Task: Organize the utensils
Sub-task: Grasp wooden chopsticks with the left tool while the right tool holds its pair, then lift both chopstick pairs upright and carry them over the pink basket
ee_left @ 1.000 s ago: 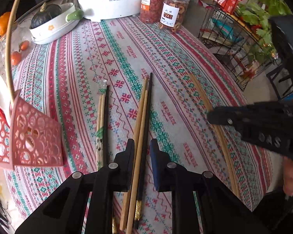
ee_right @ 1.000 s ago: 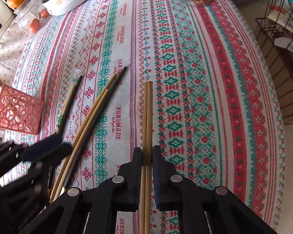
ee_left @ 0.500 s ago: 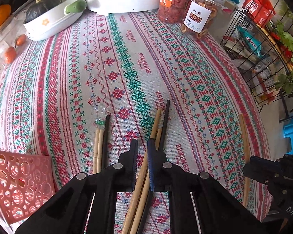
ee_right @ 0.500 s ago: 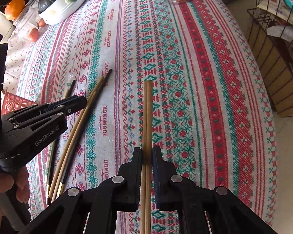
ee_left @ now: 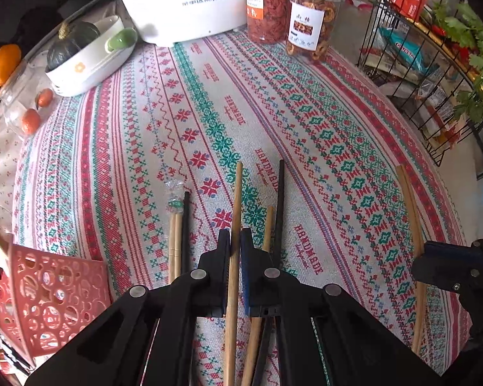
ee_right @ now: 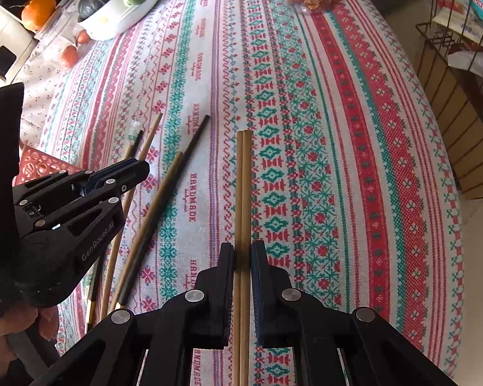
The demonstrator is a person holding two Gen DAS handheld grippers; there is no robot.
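My left gripper [ee_left: 235, 234] points down at the patterned tablecloth [ee_left: 306, 122], and its jaws are closing tight on one wooden chopstick [ee_left: 238, 193] that runs up between the pads. A second wooden chopstick [ee_left: 268, 225] and a black chopstick [ee_left: 280, 199] lie just right of it, partly under the right finger. Further left lie a wrapped pair with a black stick [ee_left: 177, 225]. My right gripper [ee_right: 242, 247] is shut on a pair of wooden chopsticks [ee_right: 244, 177], also seen as that pair [ee_left: 409, 199] in the left wrist view. A red perforated basket [ee_left: 45, 296] stands at the left.
At the table's far end stand a white cooker [ee_left: 183, 3], two food jars [ee_left: 312, 22], a white dish with a squash [ee_left: 90, 54] and a glass jar with tomatoes [ee_left: 29, 106]. A wire rack [ee_left: 434, 80] stands beyond the right edge.
My left gripper's jaws have closed from around three chopsticks onto one wooden chopstick, which now stands apart from the other two. The right gripper keeps its pair and has barely moved.
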